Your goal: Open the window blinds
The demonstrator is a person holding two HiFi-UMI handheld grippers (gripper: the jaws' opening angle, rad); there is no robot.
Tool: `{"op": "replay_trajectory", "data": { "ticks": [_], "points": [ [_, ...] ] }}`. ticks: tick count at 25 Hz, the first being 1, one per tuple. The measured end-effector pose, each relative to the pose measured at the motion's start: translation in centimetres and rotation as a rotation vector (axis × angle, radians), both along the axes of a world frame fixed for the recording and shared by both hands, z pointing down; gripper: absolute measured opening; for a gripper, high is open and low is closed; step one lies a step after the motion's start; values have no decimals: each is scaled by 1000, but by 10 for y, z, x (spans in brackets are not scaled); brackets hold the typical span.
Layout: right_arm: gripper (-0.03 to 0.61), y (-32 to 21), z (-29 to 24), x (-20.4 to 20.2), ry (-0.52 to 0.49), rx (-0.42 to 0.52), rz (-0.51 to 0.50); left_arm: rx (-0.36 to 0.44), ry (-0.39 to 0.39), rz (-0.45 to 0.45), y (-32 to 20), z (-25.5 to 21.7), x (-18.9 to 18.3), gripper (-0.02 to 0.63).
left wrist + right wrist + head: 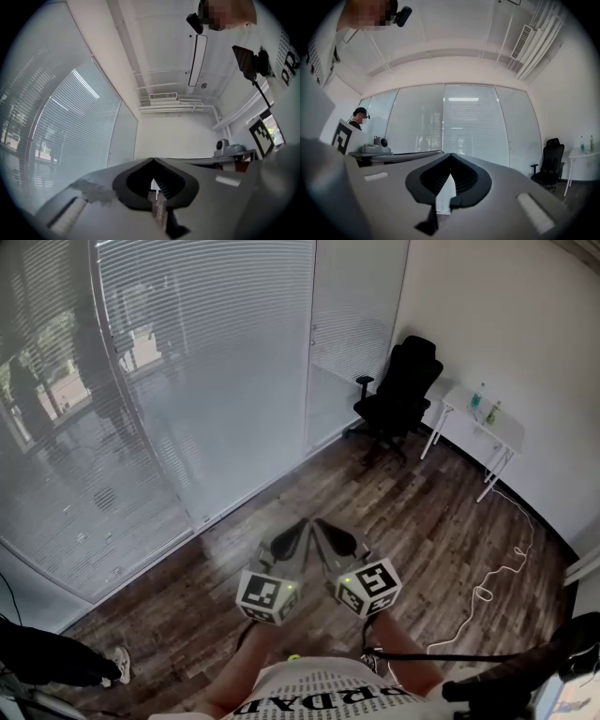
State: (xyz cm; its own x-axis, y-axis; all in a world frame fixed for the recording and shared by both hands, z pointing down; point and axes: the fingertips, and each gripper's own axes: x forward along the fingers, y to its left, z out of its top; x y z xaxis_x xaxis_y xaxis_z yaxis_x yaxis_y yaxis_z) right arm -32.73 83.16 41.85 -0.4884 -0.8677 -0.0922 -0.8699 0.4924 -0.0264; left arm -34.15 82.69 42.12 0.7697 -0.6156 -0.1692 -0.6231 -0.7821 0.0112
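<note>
Along the curved glass wall at left: window blinds (206, 352), thin pale horizontal slats (lowered full length). Low centre, above dark wood-plank floor (422, 521): left gripper (298, 531), grey wedge jaws pressed together, empty; just beside, right gripper (323, 529), likewise closed on nothing. Far right: black office chair (403, 390), white table (483, 423).

The window blinds (206, 352) are pale grey-white with fine horizontal slats. Below them, the floor (422, 521) is dark brown wood plank. Right of the blinds, the office chair (398, 395) is black and the table (506, 430) white. The left gripper (302, 524) and right gripper (319, 524) are grey, with black-and-white square-patterned cubes.
</note>
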Motion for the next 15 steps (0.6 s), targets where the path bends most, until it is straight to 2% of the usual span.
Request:
{"op": "replay_trajectory", "data": {
  "ticks": [5, 15],
  "points": [
    [3, 1, 3, -3, 27, -4, 12, -6, -16, 4, 3, 4, -2, -9],
    [3, -24, 13, 11, 19, -27, 13, -58, 13, -12, -19, 17, 10, -9]
  ]
}}
